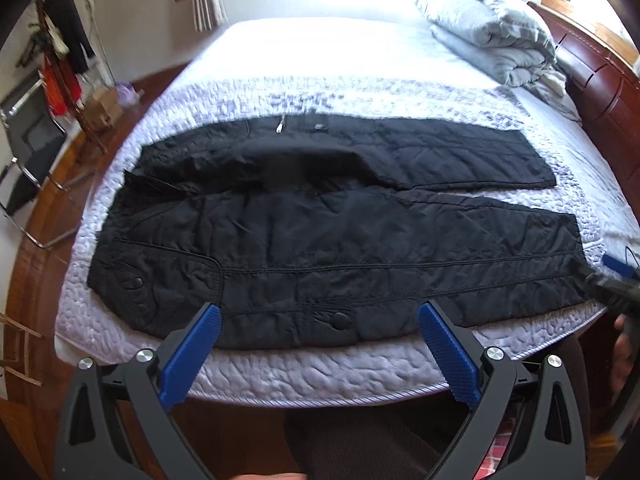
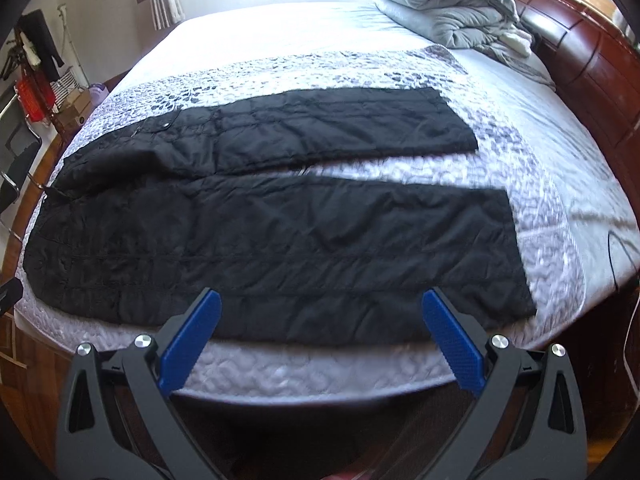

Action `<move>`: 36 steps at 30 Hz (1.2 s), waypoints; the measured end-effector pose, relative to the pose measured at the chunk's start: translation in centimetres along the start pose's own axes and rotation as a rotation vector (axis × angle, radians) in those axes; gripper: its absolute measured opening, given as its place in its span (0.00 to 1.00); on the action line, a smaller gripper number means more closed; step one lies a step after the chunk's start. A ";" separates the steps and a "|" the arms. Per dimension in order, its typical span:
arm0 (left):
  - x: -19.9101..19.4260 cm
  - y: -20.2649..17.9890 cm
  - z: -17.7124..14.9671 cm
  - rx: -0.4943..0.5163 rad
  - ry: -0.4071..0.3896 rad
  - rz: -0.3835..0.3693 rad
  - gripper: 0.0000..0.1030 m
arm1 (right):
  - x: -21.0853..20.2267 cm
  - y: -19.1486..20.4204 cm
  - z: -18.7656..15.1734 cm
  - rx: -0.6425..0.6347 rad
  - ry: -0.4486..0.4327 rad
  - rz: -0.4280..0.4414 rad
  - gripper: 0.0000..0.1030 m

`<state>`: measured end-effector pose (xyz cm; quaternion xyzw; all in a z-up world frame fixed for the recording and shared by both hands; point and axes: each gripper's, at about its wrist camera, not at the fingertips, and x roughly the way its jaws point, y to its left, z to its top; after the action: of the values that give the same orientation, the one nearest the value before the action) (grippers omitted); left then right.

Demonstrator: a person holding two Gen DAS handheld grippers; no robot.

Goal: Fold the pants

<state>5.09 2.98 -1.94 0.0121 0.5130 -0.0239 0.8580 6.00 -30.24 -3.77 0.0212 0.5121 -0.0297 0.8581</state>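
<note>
Both tongs spread, empty: left tongs [image 1: 320,316], right tongs [image 2: 322,304] | pants [image 1: 320,240] flat, near bed [image 1: 320,376] edge

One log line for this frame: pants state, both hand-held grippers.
pants: flat on bed, unfolded | left hand-held gripper: open, empty | right hand-held gripper: open, empty
</note>
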 end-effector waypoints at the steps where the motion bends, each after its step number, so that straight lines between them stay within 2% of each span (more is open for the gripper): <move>1: 0.8 1.1 0.7 -0.007 0.010 0.011 0.97 | 0.3 -1.0 0.9 0.009 0.000 -0.004 0.98; 3: 3.0 4.9 3.4 -0.040 0.053 0.084 0.96 | 1.0 -4.1 3.9 0.008 -0.022 -0.049 0.98; 5: 4.7 8.5 6.0 -0.078 0.089 0.109 0.96 | 1.7 -6.2 6.3 -0.016 -0.052 -0.126 0.98; 6: 5.8 10.6 7.5 -0.116 0.116 0.118 0.96 | 2.3 -7.5 7.9 -0.038 -0.067 -0.171 0.98; 8: 8.8 16.4 11.1 -0.247 0.177 0.118 0.96 | 3.4 -9.3 9.6 -0.045 -0.062 -0.208 0.98; 10: 12.4 22.2 14.4 -0.388 0.246 0.112 0.96 | 5.1 -11.2 11.3 -0.029 -0.046 -0.204 0.98; 12: 15.9 26.3 16.9 -0.474 0.305 0.128 0.96 | 6.6 -12.8 12.2 0.000 -0.011 -0.189 0.98; 14: 19.6 29.5 18.8 -0.528 0.373 0.111 0.96 | 8.2 -14.1 12.8 0.022 0.020 -0.181 0.98; 17: 24.6 32.2 20.1 -0.582 0.468 0.136 0.96 | 10.0 -14.6 13.0 -0.015 0.032 -0.225 0.98; 22: 29.8 33.5 20.4 -0.669 0.518 0.141 0.96 | 11.9 -14.5 12.4 -0.111 0.034 -0.263 0.98; 24: 30.7 33.3 20.2 -0.682 0.521 0.163 0.97 | 12.8 -14.6 12.4 -0.136 0.045 -0.273 0.98; 27: 30.7 32.5 20.5 -0.671 0.478 0.189 0.95 | 14.0 -14.7 12.8 -0.138 0.067 -0.279 0.98; 28: 30.4 31.9 20.3 -0.671 0.462 0.194 0.92 | 14.2 -14.7 13.0 -0.134 0.070 -0.274 0.98; 30: 29.6 30.8 20.1 -0.686 0.440 0.155 0.69 | 14.7 -14.7 13.6 -0.123 0.071 -0.265 0.98; 31: 29.2 30.4 19.9 -0.696 0.431 0.141 0.62 | 14.9 -14.6 14.1 -0.118 0.063 -0.258 0.98; 33: 28.0 29.3 19.4 -0.703 0.405 0.098 0.30 | 15.1 -14.5 15.1 -0.111 0.047 -0.246 0.98; 35: 26.8 27.5 19.3 -0.688 0.395 0.044 0.15 | 15.3 -14.6 16.5 -0.102 0.033 -0.215 0.98; 36: 26.2 26.6 19.3 -0.666 0.399 0.040 0.13 | 15.5 -14.8 17.3 -0.092 0.031 -0.197 0.98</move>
<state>35.87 27.94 -15.97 -0.2528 0.6493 0.1635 0.6984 27.46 -46.57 -9.26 -0.0682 0.5257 -0.0903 0.8431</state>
